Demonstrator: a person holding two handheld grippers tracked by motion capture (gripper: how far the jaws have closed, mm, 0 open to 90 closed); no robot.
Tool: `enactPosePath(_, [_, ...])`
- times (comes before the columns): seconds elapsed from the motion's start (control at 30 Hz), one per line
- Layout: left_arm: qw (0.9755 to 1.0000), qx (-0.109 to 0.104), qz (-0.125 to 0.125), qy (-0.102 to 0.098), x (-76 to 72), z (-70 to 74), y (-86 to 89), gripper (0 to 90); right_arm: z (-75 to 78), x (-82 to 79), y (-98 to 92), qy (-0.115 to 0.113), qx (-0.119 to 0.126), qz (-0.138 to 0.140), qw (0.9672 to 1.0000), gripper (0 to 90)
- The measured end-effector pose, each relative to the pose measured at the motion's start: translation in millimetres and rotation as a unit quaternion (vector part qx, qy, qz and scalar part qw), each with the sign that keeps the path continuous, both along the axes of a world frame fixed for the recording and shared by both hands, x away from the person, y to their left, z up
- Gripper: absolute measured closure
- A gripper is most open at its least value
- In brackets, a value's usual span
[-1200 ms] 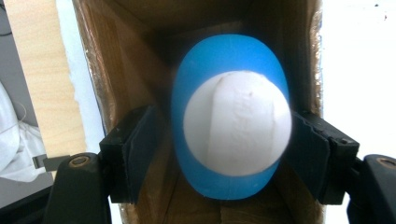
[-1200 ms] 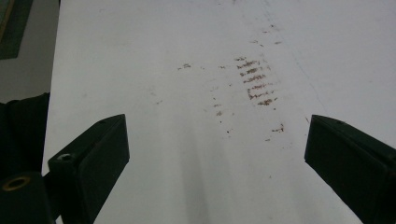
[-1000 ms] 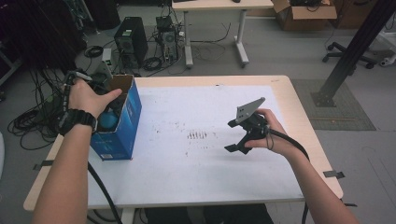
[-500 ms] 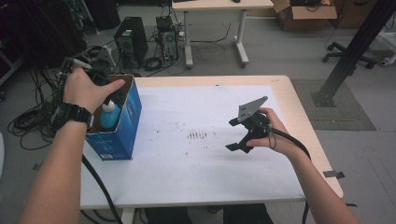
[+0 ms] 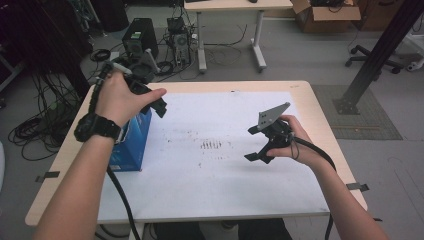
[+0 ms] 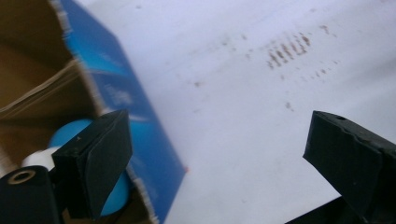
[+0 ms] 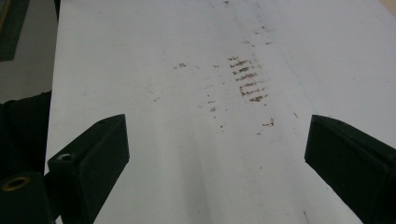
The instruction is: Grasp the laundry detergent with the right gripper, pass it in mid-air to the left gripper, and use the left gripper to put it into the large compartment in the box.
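So on the left there's a blue box (image 5: 131, 140) sitting on the table's left edge, open at the top, with a blue-and-white thing (image 6: 74, 140) down inside, maybe a bottle, too blurry to say. Guessing here, but the box looks like thin card, so light and easy to crush; I'd take it by a side wall or top rim and not squeeze hard. The left gripper (image 5: 145, 95) hangs above the box with jaws spread wide, nothing in them. Only the left gripper view looks into the box, since the hand covers it from above. In the middle is the white sheet (image 5: 215, 175) with brown smudges (image 7: 247, 79), sharpest in the right gripper view. The right gripper (image 5: 262, 145) hovers over the sheet, jaws apart and empty too
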State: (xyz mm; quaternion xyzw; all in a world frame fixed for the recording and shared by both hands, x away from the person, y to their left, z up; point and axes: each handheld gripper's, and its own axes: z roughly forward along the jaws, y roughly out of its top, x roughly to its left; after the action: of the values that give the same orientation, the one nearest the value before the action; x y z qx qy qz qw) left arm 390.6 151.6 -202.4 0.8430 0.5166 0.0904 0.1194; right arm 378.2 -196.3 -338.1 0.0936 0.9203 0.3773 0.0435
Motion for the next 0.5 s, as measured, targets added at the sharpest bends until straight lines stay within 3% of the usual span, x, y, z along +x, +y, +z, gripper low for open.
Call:
enactPosePath(0.3, [0.9979,-0.003,-0.063,0.013,-5.5,-22.8,-46.7,4.7,-0.2,-1.2,-7.1,0.001,0.002,-0.008,1.0,6.7])
enactPosePath(0.5, [0.9947,0.002,-0.1,0.022,-10.3,-43.7,-70.3,4.5,-1.2,-0.6,-10.9,0.002,0.002,-0.012,0.9999,6.7])
